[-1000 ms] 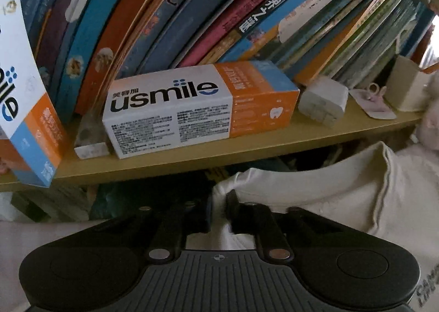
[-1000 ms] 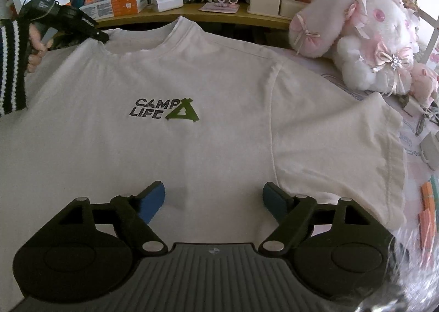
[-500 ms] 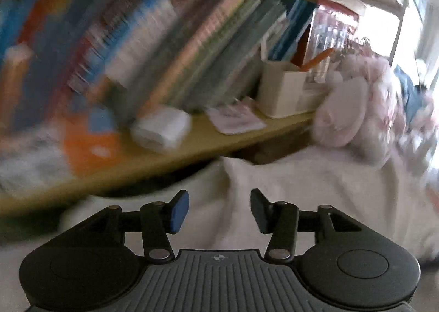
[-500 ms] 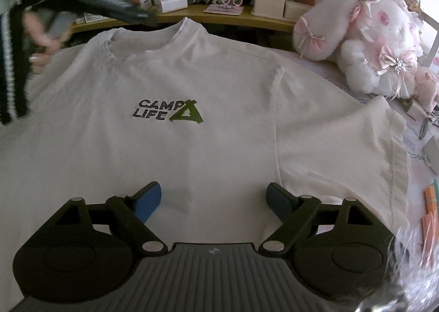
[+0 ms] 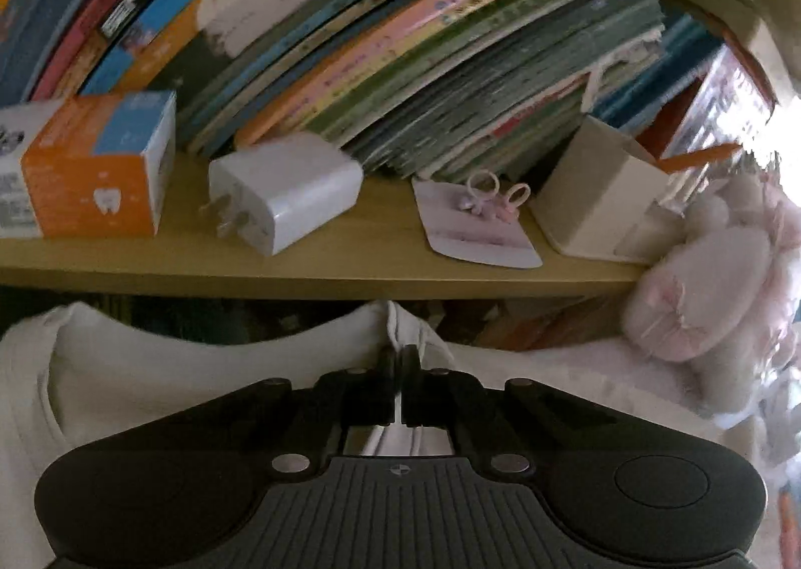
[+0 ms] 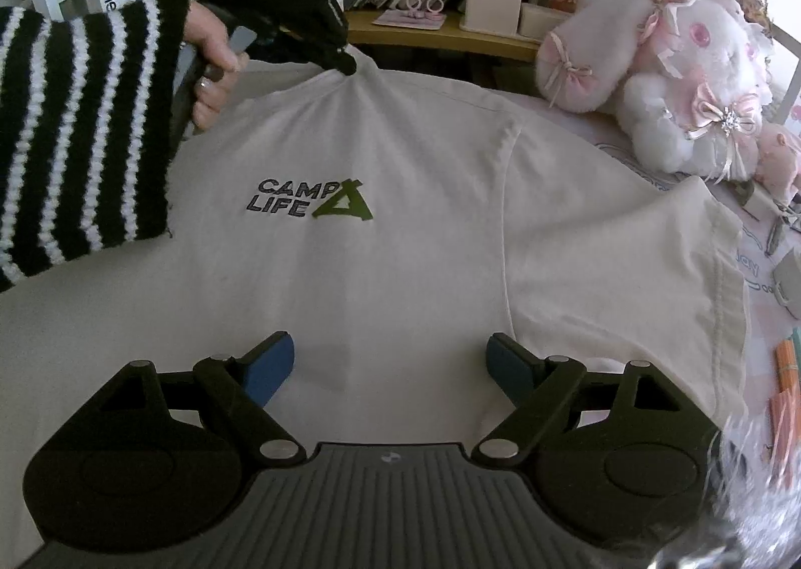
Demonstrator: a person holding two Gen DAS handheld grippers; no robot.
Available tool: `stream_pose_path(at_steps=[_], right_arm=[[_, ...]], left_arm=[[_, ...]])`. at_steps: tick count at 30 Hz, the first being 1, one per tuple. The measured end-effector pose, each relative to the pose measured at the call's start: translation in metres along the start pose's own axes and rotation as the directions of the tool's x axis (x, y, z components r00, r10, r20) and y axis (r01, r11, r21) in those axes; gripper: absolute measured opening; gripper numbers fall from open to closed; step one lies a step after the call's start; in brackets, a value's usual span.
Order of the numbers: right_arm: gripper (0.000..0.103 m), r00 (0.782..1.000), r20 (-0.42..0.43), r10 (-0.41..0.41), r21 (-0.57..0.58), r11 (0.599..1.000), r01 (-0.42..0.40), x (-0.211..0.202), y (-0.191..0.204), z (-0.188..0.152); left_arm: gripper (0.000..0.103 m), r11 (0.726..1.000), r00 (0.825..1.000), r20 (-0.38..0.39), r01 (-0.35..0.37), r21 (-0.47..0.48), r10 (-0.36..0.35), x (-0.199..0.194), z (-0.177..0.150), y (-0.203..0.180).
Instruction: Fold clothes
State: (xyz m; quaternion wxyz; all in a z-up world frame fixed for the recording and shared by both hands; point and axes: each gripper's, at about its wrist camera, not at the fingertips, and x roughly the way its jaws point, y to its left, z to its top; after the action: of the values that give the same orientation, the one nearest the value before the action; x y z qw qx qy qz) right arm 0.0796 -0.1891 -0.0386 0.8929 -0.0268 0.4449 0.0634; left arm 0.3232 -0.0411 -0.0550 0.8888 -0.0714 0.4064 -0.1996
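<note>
T-shirt fabric at the collar is pinched between the closed jaws of the left gripper, beside the neck opening, just below the wooden shelf. The right gripper hovers wide open and empty over the lower chest. The shirt lies spread face-up, logo showing, so folding seems barely begun; next, the right probably needs a hold on the hem.

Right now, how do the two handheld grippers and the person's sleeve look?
The right gripper has a ribbed grey body, black linkage arms with silver rivets and blue finger pads. The left gripper is black too, with a ribbed grey body in its own view and white "DAS" lettering on top. The sleeve is fuzzy knit, striped black and white.
</note>
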Motion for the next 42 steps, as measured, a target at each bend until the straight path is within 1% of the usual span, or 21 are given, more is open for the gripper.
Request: stream_pose_path(at_steps=[2,3,5,6,7,8,9,10,11,14,15,16,19,22,25,28,31,33,35,39,42], right_arm=[[0.084,1.0,-0.001,0.0,0.0,1.0,0.0,-0.001,0.0,-0.001],[0.084,1.0,-0.001,0.0,-0.001,1.0,0.0,-0.001,0.0,-0.001],[0.084,1.0,-0.002,0.0,-0.002,1.0,0.0,-0.002,0.0,-0.001],[0.084,1.0,-0.002,0.0,-0.002,1.0,0.0,-0.002,0.0,-0.001],[0.084,1.0,-0.002,0.0,-0.003,1.0,0.0,-0.002,0.0,-0.001],[0.085,1.0,-0.002,0.0,-0.004,1.0,0.0,-0.001,0.0,-0.001],[0.085,1.0,-0.003,0.001,-0.004,1.0,-0.001,-0.001,0.0,-0.001],[0.086,1.0,-0.003,0.002,-0.004,1.0,-0.002,-0.001,0.0,0.0],[0.087,1.0,-0.003,0.002,-0.003,1.0,-0.002,-0.001,0.0,0.0],[0.087,1.0,-0.002,0.004,0.002,1.0,-0.004,-0.001,0.0,0.0],[0.087,1.0,-0.001,0.004,0.006,1.0,-0.004,-0.001,0.0,0.0],[0.085,1.0,0.0,0.003,0.01,1.0,-0.003,-0.002,-0.001,0.0],[0.084,1.0,0.021,0.005,0.061,0.998,-0.006,-0.013,-0.005,-0.003],[0.084,0.998,0.056,0.001,0.081,0.997,-0.006,-0.035,-0.009,-0.01],[0.084,0.997,0.066,-0.026,0.073,0.997,0.021,-0.06,-0.012,-0.025],[0.084,0.997,0.054,-0.053,0.086,0.995,0.048,-0.084,-0.017,-0.045],[0.084,0.996,0.019,-0.087,0.095,0.992,0.085,-0.104,-0.02,-0.069],[0.084,0.994,-0.006,-0.107,0.092,0.99,0.107,-0.114,-0.023,-0.085],[0.084,0.992,-0.034,-0.123,0.089,0.988,0.126,-0.125,-0.025,-0.099],[0.084,0.989,-0.082,-0.126,0.097,0.986,0.134,-0.144,-0.025,-0.125],[0.08,0.986,-0.117,-0.115,0.123,0.984,0.129,-0.152,-0.024,-0.141]], left_arm=[[0.004,0.998,1.0,0.001,-0.022,0.058,0.022,0.001,0.0,-0.005],[0.008,0.996,0.999,0.001,-0.033,0.088,0.033,0.002,0.0,-0.008],[0.008,0.987,0.999,0.002,-0.052,0.149,0.052,0.002,0.0,-0.014],[0.011,0.982,0.998,0.002,-0.06,0.181,0.061,0.001,0.0,-0.017],[0.021,0.975,0.997,0.01,-0.072,0.208,0.072,-0.004,0.0,-0.02],[0.028,0.968,0.996,0.019,-0.085,0.234,0.083,-0.008,-0.001,-0.023],[0.04,0.963,0.996,0.036,-0.091,0.253,0.084,-0.015,-0.003,-0.025],[0.049,0.958,0.996,0.055,-0.089,0.272,0.077,-0.025,-0.006,-0.027],[0.051,0.953,0.995,0.074,-0.087,0.291,0.068,-0.035,-0.009,-0.028],[0.052,0.943,0.994,0.096,-0.084,0.321,0.056,-0.067,-0.026,-0.028],[0.055,0.941,0.993,0.102,-0.092,0.327,0.062,-0.078,-0.035,-0.028],[0.062,0.938,0.992,0.108,-0.102,0.333,0.07,-0.089,-0.043,-0.028],[0.071,0.929,0.988,0.12,-0.137,0.342,0.101,-0.126,-0.073,-0.025],[0.072,0.923,0.981,0.118,-0.187,0.336,0.156,-0.173,-0.111,-0.015],[0.076,0.921,0.969,0.101,-0.245,0.303,0.224,-0.219,-0.154,-0.007],[0.077,0.934,0.957,0.065,-0.291,0.207,0.284,-0.255,-0.193,0.0],[0.077,0.927,0.938,0.036,-0.345,0.144,0.344,-0.296,-0.224,0.017],[0.078,0.915,0.923,0.019,-0.384,0.126,0.384,-0.32,-0.247,0.025],[0.079,0.909,0.915,0.005,-0.401,0.119,0.403,-0.341,-0.268,0.03],[0.08,0.895,0.901,-0.02,-0.428,0.122,0.433,-0.368,-0.299,0.034],[0.08,0.886,0.89,-0.029,-0.45,0.111,0.456,-0.383,-0.315,0.039]])
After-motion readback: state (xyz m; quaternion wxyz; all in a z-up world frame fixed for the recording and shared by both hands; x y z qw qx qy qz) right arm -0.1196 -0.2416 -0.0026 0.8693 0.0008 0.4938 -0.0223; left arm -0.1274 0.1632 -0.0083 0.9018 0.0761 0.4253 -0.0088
